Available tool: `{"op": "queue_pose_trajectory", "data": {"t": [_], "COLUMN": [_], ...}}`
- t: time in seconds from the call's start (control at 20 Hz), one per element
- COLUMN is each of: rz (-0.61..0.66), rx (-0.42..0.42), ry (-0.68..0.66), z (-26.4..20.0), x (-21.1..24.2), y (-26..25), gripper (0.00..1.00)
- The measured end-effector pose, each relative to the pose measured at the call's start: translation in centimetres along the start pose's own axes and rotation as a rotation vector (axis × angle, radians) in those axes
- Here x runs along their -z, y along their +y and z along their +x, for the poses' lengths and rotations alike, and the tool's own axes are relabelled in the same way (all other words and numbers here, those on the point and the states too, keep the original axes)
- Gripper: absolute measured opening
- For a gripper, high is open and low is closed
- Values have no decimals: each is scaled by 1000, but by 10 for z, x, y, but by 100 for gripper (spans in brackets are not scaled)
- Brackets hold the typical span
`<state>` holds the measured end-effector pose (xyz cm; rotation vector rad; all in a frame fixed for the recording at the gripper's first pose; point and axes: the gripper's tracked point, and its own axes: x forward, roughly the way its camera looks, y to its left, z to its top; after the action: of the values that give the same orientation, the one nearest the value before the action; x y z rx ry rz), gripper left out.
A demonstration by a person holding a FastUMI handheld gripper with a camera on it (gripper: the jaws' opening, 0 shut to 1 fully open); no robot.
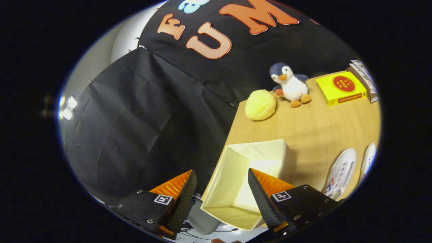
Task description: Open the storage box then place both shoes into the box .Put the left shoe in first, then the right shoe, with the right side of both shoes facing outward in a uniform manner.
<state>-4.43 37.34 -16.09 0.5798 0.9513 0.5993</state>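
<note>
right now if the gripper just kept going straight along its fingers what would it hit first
Most likely the near left wall of the open storage box, which stands just ahead between the open gripper's fingers. Depth is unclear; slightly to the left it might pass the table edge and meet the black cloth wall.

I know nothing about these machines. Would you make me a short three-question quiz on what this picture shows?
1. True or false: the storage box is already open.
2. Which soft toy stands beside the yellow round plush? A) a bear B) a penguin C) a rabbit
3. Fill in: the two white shoes lie on the ____, beside the box.

Key:
1. True. Its cream inside shows, with no lid over it and nothing in it.
2. B. The penguin stands at the far end of the table, near a yellow carton.
3. Table. The tool is open, one finger in front of the box, holding nothing.
</note>
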Motion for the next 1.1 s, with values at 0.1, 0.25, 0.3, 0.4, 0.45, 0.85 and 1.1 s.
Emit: {"op": "queue_pose_trajectory", "data": {"t": [0.1, 0.25, 0.3, 0.4, 0.45, 0.85, 1.1], "rz": [-24, -62, -76, -105, -115, -152, -189], "rx": [58, 153, 192, 270, 306, 503, 553], "ry": [-38, -73, -78, -72, -64, 48, 160], "z": [-14, -39, -46, -56, -61, -81, -84], "x": [-4, -6, -2, 4, 9, 64, 111], "y": [-30, -74, -91, -125, -141, -228, -257], "gripper": [94, 96, 96, 96, 96, 94, 88]}}
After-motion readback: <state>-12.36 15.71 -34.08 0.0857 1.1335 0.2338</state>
